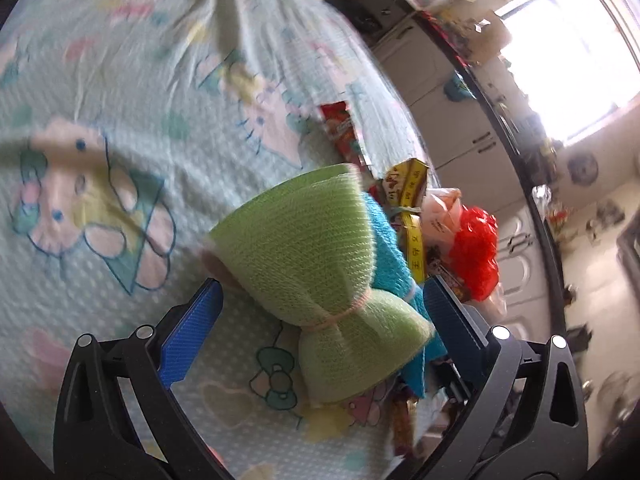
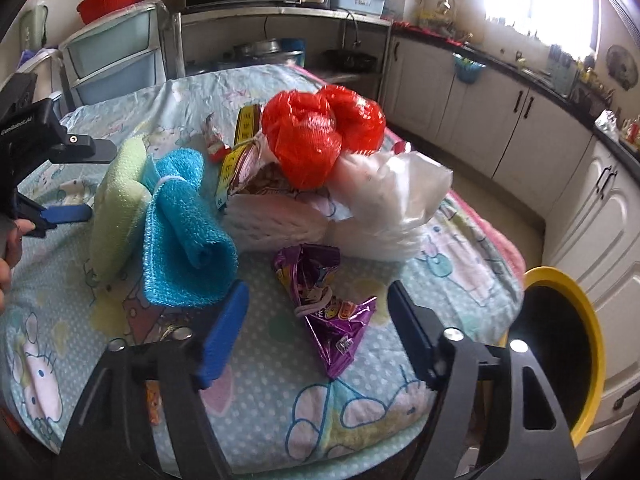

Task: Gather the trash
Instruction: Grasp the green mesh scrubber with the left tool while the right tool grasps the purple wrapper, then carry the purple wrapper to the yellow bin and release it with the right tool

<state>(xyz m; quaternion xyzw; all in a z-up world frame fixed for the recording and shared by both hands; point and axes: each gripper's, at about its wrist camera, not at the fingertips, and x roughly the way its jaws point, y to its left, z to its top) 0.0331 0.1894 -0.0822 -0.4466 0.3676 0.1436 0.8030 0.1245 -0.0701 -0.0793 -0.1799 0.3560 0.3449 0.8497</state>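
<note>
the left gripper (image 1: 320, 316) stands with its blue pads wide apart on either side of a green woven cloth bundle (image 1: 304, 256), tied at its waist with a thin band; no pad presses on it, so the tool is open and holds nothing. the bundle lies on a round table under a pale cartoon-print cloth (image 1: 120, 80), toward the table's right edge in the left wrist view. just behind the green bundle sits a blue cloth bundle (image 2: 184, 236), and beyond that a heap of trash: a yellow measuring tape (image 2: 244, 128), a red mesh bag (image 2: 320, 136), and a clear plastic bag (image 2: 392, 200) lying against it near the far right edge of the table. in front of the heap, nearer the close edge, lies a crumpled purple snack wrapper (image 2: 324, 312). the right gripper (image 2: 316, 328) hovers over that wrapper with its jaws partly open, one pad on each side of it and neither touching it; it grips nothing. past the table's right edge stands a black bin with a yellow rim (image 2: 592, 320), its mouth tilted toward the table.
</note>
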